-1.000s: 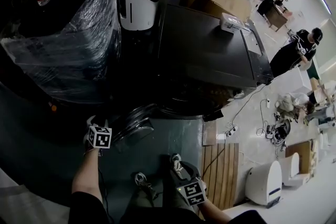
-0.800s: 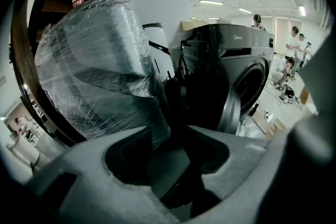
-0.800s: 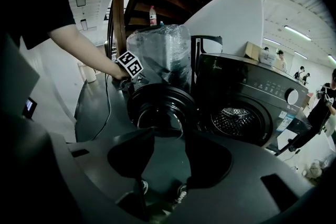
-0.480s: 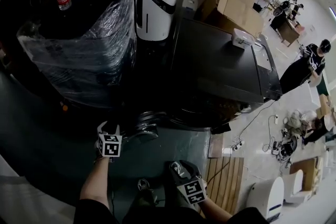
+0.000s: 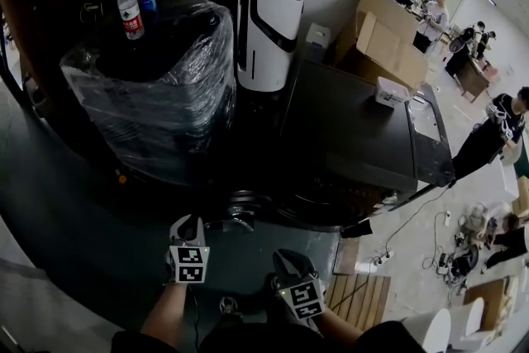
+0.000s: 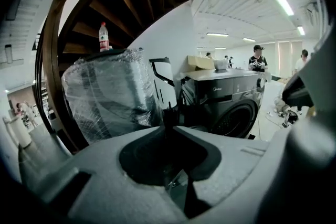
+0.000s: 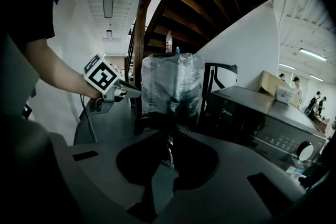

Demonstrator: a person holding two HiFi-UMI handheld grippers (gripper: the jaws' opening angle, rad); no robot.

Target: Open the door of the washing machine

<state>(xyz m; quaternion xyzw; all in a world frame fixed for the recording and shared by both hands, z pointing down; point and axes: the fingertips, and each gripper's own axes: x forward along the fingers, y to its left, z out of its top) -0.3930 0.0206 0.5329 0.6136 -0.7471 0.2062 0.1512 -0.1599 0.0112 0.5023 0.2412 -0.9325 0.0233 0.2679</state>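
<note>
- Our left gripper (image 5: 188, 226) has just been closing, and its jaws now meet on nothing.
- Our right gripper (image 5: 286, 262) has done the same and is empty.
- The washing machine (image 5: 355, 128) sits at one o'clock from both, with its door (image 6: 239, 119) shut.

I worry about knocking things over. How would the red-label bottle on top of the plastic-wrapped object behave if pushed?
The bottle is tall, narrow and upright, so a push near its cap would probably tip it. Being round, it might roll off the plastic-wrapped object. How full it is cannot be seen, so its weight is uncertain.
</note>
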